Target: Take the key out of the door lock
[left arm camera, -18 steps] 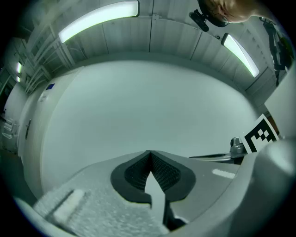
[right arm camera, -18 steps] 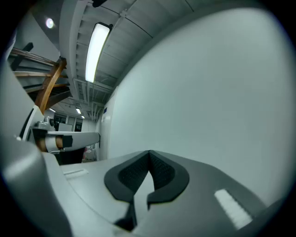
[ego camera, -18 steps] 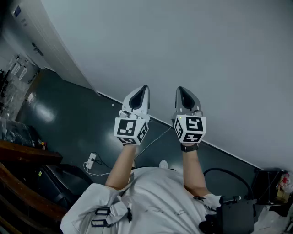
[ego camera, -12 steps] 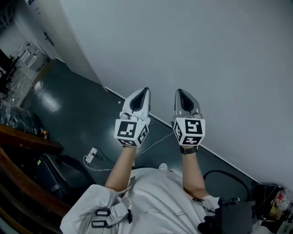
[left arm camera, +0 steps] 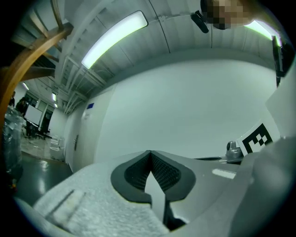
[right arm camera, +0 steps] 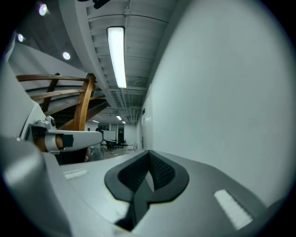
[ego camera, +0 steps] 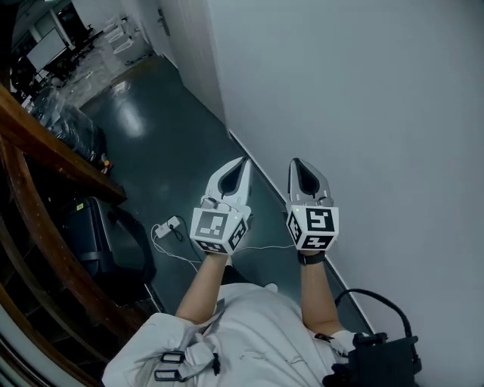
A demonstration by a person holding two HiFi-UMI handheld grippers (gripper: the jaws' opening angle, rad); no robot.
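Your left gripper (ego camera: 240, 163) has its fingers (left arm camera: 165, 172) clenched tip to tip with nothing between them. The right gripper (ego camera: 296, 163) is the same, its fingers (right arm camera: 162, 170) pressed together and empty. The pads are dark, finely ribbed rubber set in smooth, pale grey shells that taper to a beak. Behind each shell sits a hard-edged marker cube (ego camera: 218, 228) in black and white.

Neither the key nor the door lock shows in any view, so the step in hand looks to be finding and reaching the door, not pulling anything yet. Just to the right of both grippers is a plain white wall (ego camera: 363, 91), matte and unbroken, with no handle or keyhole on the part you face. It runs to the upper left of the head view, where a pale panel (ego camera: 161, 23) may be a door, though it is too small to be sure. I would turn that way and bring the lock to the centre of the frame. Release one pair of fingers before you close in, since a key's thin metal bow needs a square, flat pinch.

The floor (ego camera: 151, 151) at centre left is dark and glossy. A white cable (ego camera: 170, 224) lies on it beside a black bag (ego camera: 106, 242), below a curved wooden rail (ego camera: 45, 143). Step clear of them.
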